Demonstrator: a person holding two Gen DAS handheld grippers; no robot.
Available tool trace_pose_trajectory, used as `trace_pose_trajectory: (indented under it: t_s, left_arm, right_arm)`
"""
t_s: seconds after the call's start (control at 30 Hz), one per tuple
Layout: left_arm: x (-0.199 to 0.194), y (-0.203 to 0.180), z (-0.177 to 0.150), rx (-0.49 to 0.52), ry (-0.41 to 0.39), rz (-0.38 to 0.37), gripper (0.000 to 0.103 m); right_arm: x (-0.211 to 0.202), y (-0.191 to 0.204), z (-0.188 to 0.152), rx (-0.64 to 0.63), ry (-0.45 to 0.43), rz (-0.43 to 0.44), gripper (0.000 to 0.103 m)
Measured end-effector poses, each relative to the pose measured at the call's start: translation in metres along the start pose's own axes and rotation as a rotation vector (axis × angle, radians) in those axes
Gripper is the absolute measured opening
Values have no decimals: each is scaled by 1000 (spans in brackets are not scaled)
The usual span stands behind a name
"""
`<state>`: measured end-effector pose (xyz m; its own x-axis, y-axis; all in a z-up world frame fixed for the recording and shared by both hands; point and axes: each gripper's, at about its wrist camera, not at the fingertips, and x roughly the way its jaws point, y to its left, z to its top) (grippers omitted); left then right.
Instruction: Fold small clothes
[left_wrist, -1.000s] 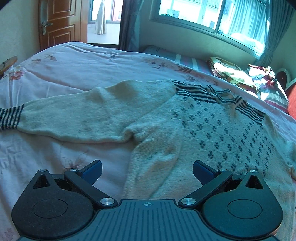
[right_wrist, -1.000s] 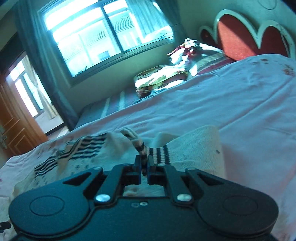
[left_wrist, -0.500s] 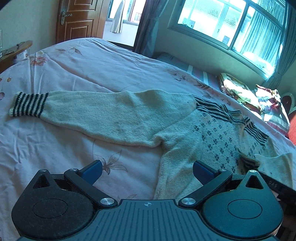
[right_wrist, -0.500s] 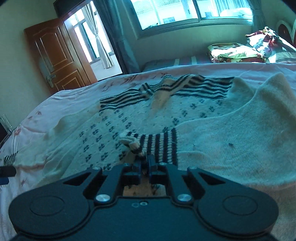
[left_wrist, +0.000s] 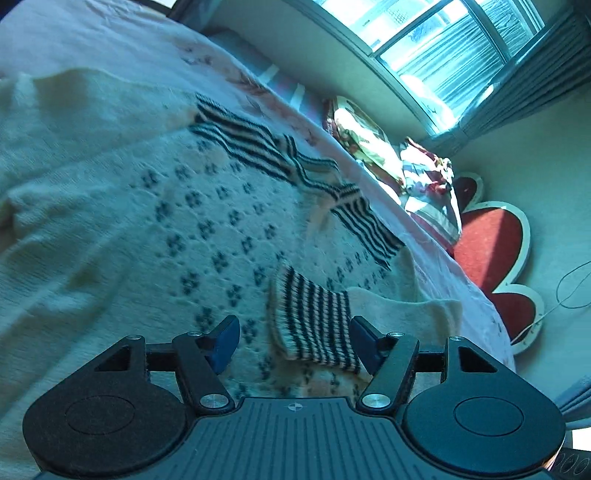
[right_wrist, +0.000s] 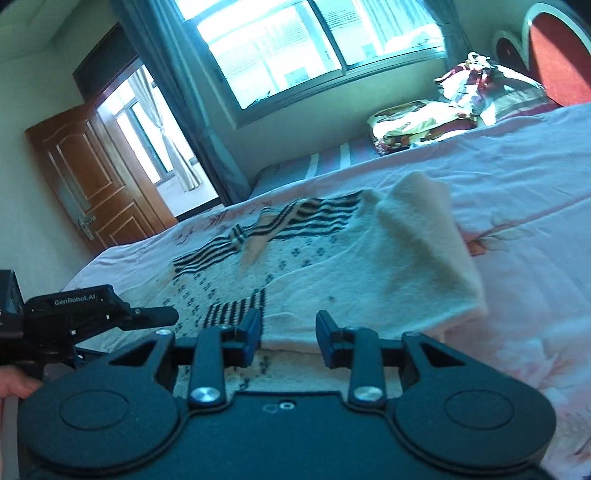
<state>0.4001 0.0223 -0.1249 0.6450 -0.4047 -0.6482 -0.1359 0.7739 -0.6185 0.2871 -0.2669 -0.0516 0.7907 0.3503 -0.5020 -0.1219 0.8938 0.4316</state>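
Note:
A cream knitted sweater (left_wrist: 155, 206) with dark motifs and a striped collar (left_wrist: 280, 155) lies flat on the bed. Its right sleeve (right_wrist: 399, 266) is folded over the body, and the striped cuff (left_wrist: 314, 321) rests on the chest. My left gripper (left_wrist: 294, 343) hovers low over that cuff. Its jaws are closing with the cuff between them, and the pads are not pressing on it. My right gripper (right_wrist: 290, 338) is opening over the folded sleeve, with the cuff (right_wrist: 236, 308) just left of its fingers. The left gripper (right_wrist: 99, 314) shows at the left of the right wrist view.
A pink floral bed sheet (right_wrist: 517, 206) covers the bed. Folded quilts and pillows (right_wrist: 436, 118) are piled by the window. A red headboard (left_wrist: 491, 243) stands at the bed's end. A wooden door (right_wrist: 92, 184) is open at the far left. A hand (right_wrist: 14, 387) holds the left tool.
The right gripper carried the striped cuff across onto the sweater's body and let it go, and its jaws have parted. The left gripper swung right over the sweater to that cuff, and its jaws have narrowed.

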Motion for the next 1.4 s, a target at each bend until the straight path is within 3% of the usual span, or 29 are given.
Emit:
trace_pose_trajectory:
  t_s: [0.03,0.1,0.2,0.23,0.43,0.67,0.73,1.07,1.23,1.4]
  left_arm:
    - [8,-3,-1,-6,21,-6,51]
    - [26,-7,-4,-17,67,-12,35]
    - [42,-15,-4,12,70,2,13]
    - [44,-16,-2,10,61,-3,12]
    - [27,-7,12,48,9,36,11]
    - [8,28,21,21,-5,72,11]
    - [4,34,21,17,-16,77,11]
    - [-4,47,24,1,-37,104,11]
    - [-10,43,28,-4,-52,94,11]
    - [-10,37,31,15,-52,92,11]
  right_arm:
    - [-3,-7,1,21,-6,-9,33]
    - [-8,-21,2,66,-19,-27,33]
    - [-12,-39,2,147,-25,-31,33]
    - [-12,-46,2,189,-25,-27,34]
    - [-12,-82,1,410,-33,35,45]
    - [12,-118,-10,752,-21,212,45]
    - [19,-125,-13,817,-19,222,45]
    - [50,-133,-9,892,-6,241,43]
    - [34,-129,-10,853,-6,194,44]
    - [51,-128,-9,856,6,214,45]
